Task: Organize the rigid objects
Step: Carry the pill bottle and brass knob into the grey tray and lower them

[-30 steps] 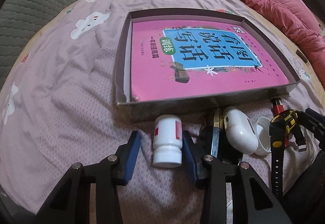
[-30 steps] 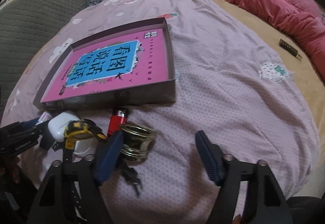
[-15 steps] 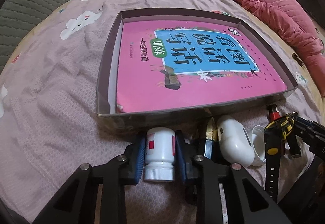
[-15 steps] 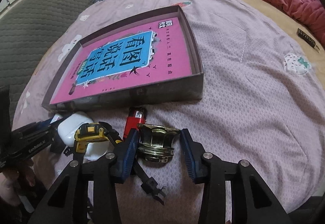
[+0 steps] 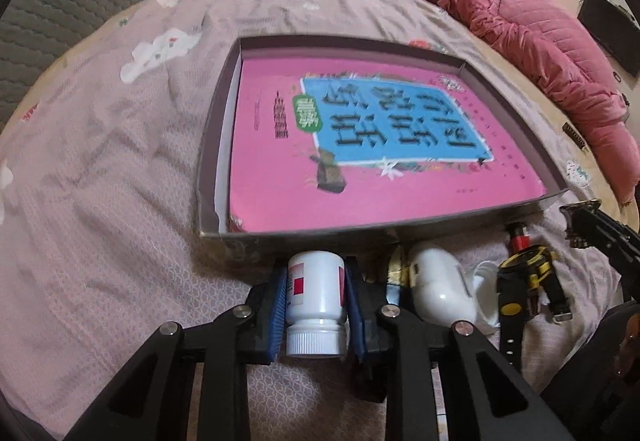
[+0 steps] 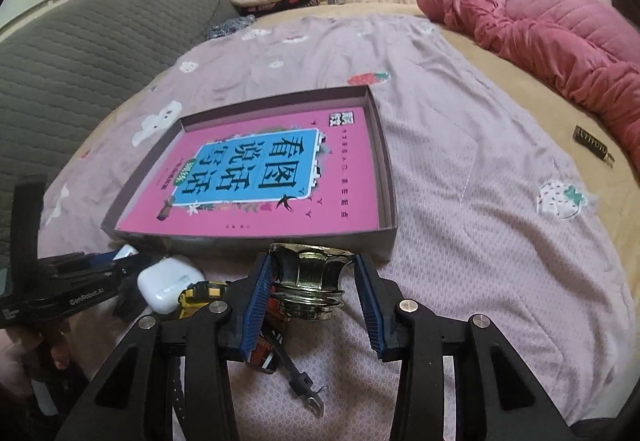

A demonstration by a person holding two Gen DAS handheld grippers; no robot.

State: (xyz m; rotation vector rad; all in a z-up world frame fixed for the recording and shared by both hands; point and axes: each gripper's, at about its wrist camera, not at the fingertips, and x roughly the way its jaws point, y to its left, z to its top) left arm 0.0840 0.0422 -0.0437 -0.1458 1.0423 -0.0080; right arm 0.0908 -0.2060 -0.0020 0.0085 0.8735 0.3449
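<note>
1. Pill bottle (image 5: 316, 299), white with a red label: clamped between the blue pads of the left gripper (image 5: 316, 301), cap toward the camera, base toward the box wall just ahead
2. Left gripper: angled downward over the bedspread (image 5: 120, 169), jaws drawn in narrow on the bottle, having just been closing
3. Brass cup (image 6: 310, 287), fluted: gripped between the pads of the right gripper (image 6: 312, 297), just short of the box's near wall; jaws half-wide on it, having just been closing
4. Right gripper: tilted downward, the cup above a red lighter (image 6: 266, 351) and a watch strap (image 6: 300, 381)
5. Shallow box (image 5: 212, 145): directly ahead of both grippers, holding a pink book (image 5: 380, 145)
6. White earbud case (image 5: 438, 287), yellow tape measure (image 5: 528, 267): between the two grippers
</note>
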